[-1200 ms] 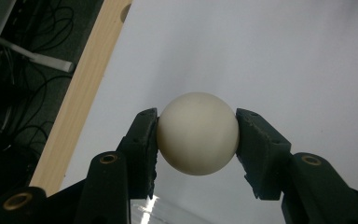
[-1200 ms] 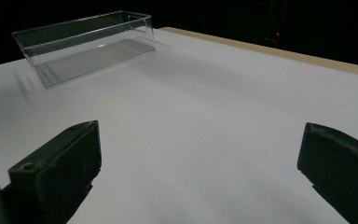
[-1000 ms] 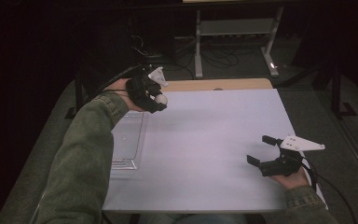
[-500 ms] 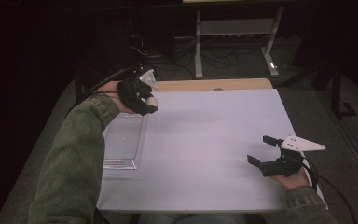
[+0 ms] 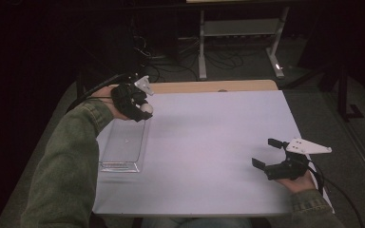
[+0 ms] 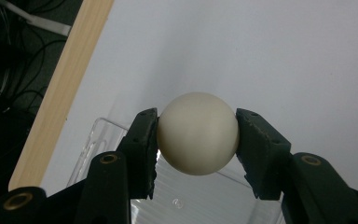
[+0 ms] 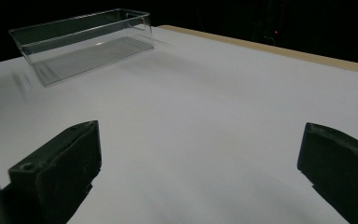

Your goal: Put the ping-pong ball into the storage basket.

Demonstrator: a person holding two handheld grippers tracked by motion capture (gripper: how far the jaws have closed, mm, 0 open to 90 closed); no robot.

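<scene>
My left gripper (image 5: 145,108) is shut on a cream-white ball (image 6: 198,133), held between both black jaws above the far end of a clear plastic bin (image 5: 122,147). The bin's ribbed floor (image 6: 200,196) shows just below the ball in the left gripper view. In the high view the ball (image 5: 146,108) peeks out under the gripper at the table's far left. My right gripper (image 5: 264,153) rests low at the near right of the white table (image 5: 218,137), jaws wide open with nothing between them. The bin (image 7: 81,42) also appears far off in the right gripper view.
A wooden strip (image 5: 209,86) edges the table's far side. Beyond it stand a grey metal stand (image 5: 240,28) and loose cables (image 5: 171,57) on a dark floor. A cable (image 5: 342,194) trails from the right gripper off the near right edge.
The left hand has carried the ball leftward and toward me, from beside the bin's far right corner to above the bin's far end. The right gripper has stayed put.
</scene>
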